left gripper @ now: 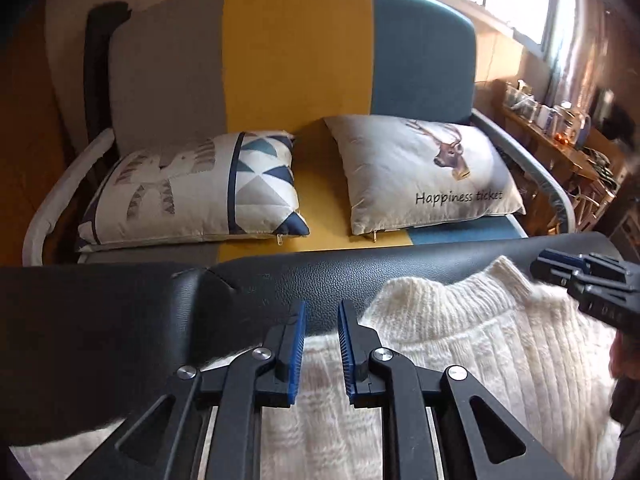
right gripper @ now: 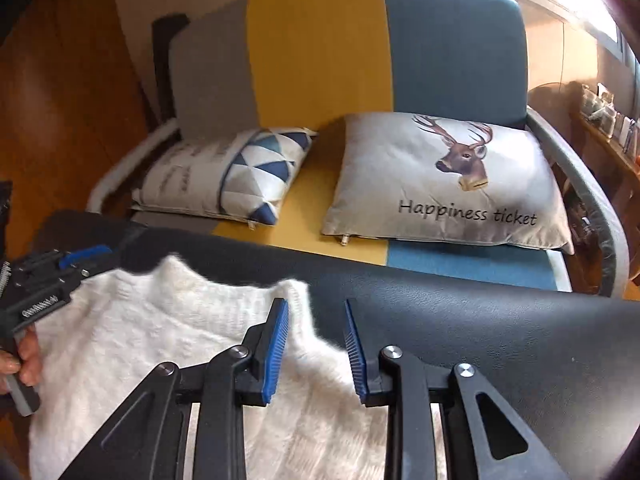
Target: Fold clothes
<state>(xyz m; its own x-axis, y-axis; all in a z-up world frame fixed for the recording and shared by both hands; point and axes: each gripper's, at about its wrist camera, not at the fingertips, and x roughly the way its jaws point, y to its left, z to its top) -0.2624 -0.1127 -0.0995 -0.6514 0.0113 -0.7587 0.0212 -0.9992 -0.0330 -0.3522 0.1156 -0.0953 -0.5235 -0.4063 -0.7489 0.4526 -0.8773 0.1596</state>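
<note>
White knit sweater (left gripper: 460,344) is being laid flat on the black padded bench (left gripper: 120,320), taking up the bench's near-centre area. Collar is being pointed at the bench's far edge, twd the sofa (left gripper: 296,60); long axis is being run near-to-far across the bench w/ the hem end cut off by the bottom of both views, so full length can't be told.

L gripper (left gripper: 322,312) is being held spread, nothing betw the blue pads, hovering over the sweater's left shoulder near the collar. Contact w/ the fabric can't be confirmed. In the right wrist view it's being seen from the side at the sweater's far-left corner (right gripper: 60,268), w/ a hand (right gripper: 24,356) wrapped on its handle.

R gripper (right gripper: 316,308) is also being held spread, jaws wider apart, nothing pinched. Left pad is being positioned at the sweater's right shoulder edge; right pad is over bare bench. In the left wrist view only its blurred tip is being shown, just right of the collar (left gripper: 576,276).

Beyond the bench: two cushions on the sofa seat – geometric cushion (left gripper: 192,188) left, deer cushion (left gripper: 432,172) right. Containers: small jars/mugs on a wooden shelf (left gripper: 560,148) right of the sofa; contents too small to tell.
</note>
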